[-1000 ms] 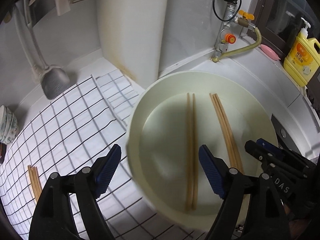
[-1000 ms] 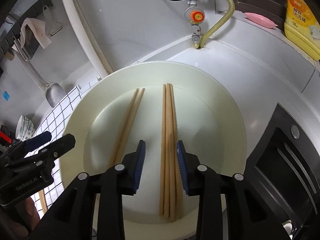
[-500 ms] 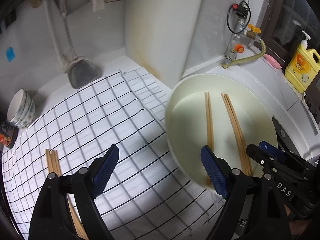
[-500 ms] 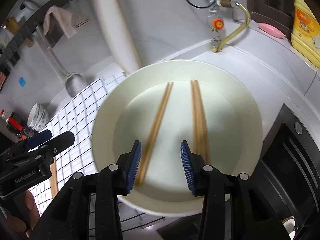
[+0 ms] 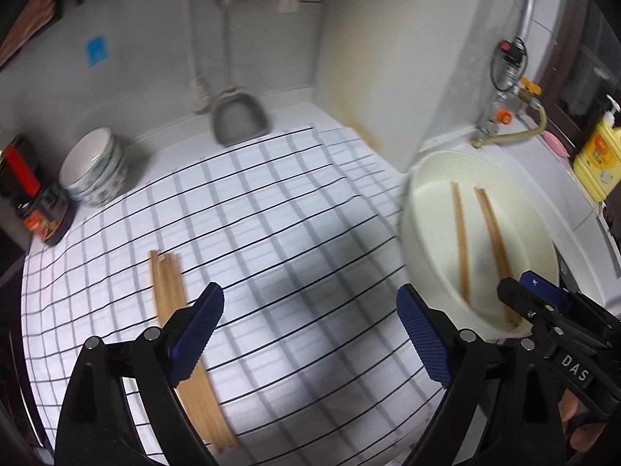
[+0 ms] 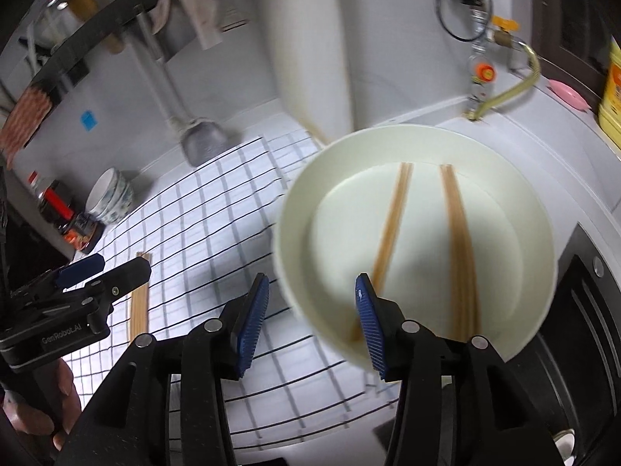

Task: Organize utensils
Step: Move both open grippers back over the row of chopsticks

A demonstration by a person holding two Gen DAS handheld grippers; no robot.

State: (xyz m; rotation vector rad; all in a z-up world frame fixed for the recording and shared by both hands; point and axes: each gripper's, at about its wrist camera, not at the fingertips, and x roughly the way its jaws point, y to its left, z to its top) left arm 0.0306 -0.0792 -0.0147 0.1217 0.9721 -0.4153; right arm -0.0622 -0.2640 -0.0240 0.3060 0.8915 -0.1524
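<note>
A cream round basin stands at the right on the counter. Two bundles of wooden chopsticks lie in it, a left one and a right one. Another bundle of chopsticks lies on the checked cloth at the left. My left gripper is open and empty above the cloth, just right of that bundle. My right gripper is open and empty over the basin's near left rim.
A stack of bowls and a dark jar stand at the back left. A metal spatula leans on the wall. A white cutting board, gas valve and yellow soap bottle stand behind the basin. A dark stove is at the right.
Both grippers have pulled back and swung left, away from the basin toward the checked cloth. The right gripper's jaws have opened wider. The chopsticks in the basin have not moved.
</note>
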